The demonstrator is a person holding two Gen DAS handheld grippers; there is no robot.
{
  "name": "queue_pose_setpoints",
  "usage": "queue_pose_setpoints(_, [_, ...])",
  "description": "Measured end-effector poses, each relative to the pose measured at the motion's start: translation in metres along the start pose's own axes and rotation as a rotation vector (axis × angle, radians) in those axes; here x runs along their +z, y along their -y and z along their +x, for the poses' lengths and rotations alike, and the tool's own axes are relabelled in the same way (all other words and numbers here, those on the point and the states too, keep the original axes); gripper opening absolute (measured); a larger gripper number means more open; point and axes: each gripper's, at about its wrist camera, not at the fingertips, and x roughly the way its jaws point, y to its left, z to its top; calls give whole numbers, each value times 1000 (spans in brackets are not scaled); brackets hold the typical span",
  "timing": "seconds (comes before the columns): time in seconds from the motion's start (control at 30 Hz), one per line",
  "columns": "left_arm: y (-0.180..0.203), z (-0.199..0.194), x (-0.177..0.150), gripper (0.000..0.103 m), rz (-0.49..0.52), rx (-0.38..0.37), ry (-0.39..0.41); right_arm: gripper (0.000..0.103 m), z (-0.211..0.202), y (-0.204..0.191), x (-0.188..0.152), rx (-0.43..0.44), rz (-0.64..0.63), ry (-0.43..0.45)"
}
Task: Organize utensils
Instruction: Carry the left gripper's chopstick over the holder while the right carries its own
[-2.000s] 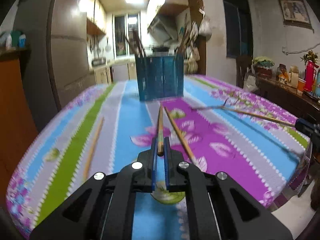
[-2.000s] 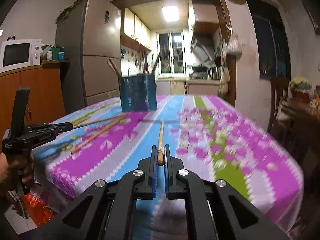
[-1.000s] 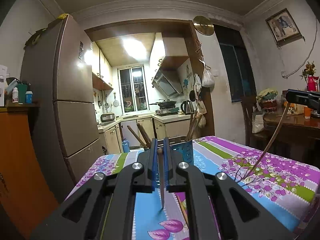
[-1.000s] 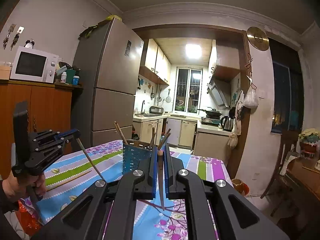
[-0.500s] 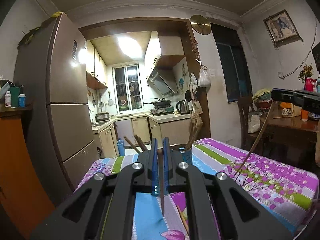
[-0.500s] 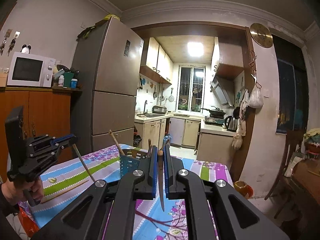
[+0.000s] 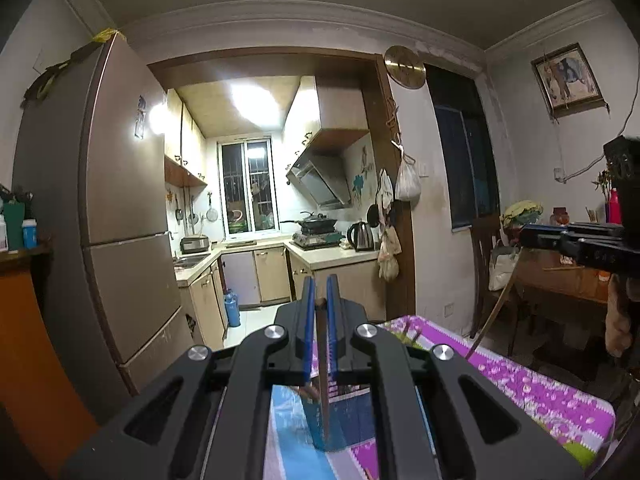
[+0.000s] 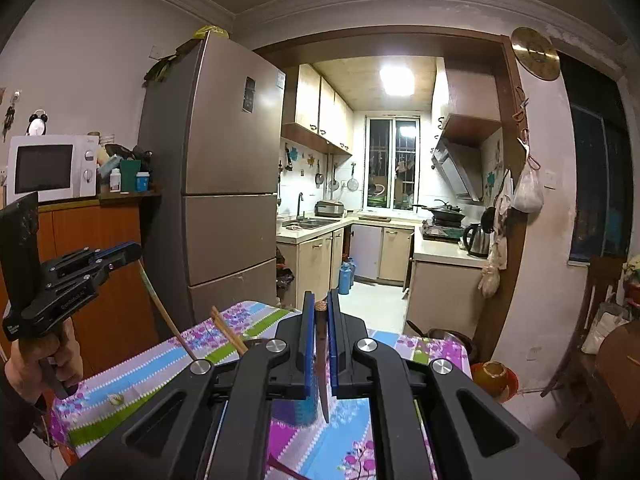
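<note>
Chopsticks, one clamped in each gripper — left (image 7: 319, 307), right (image 8: 319, 307) — hang tip-down, long axis near vertical, directly above the blue holder (image 7: 340, 420) on the table; left looks nearer.

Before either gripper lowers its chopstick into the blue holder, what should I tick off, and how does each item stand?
1. Left gripper shut on its chopstick: ok.
2. Right gripper shut on its chopstick: ok.
3. Both chopsticks hang tip down: ok.
4. Left tip over the blue utensil holder: looks ok.
5. Right tip over the holder's opening: cannot tell, the fingers hide the rim.
6. Chopsticks already standing in the holder lean toward the left gripper's path: clearance cannot tell.
</note>
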Motion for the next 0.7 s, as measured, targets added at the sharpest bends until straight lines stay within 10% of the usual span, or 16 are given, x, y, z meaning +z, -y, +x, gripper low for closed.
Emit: queue_pose_setpoints(0.7, [-11, 80, 61, 4, -44, -3, -6, 7, 90, -13, 94, 72, 22, -4])
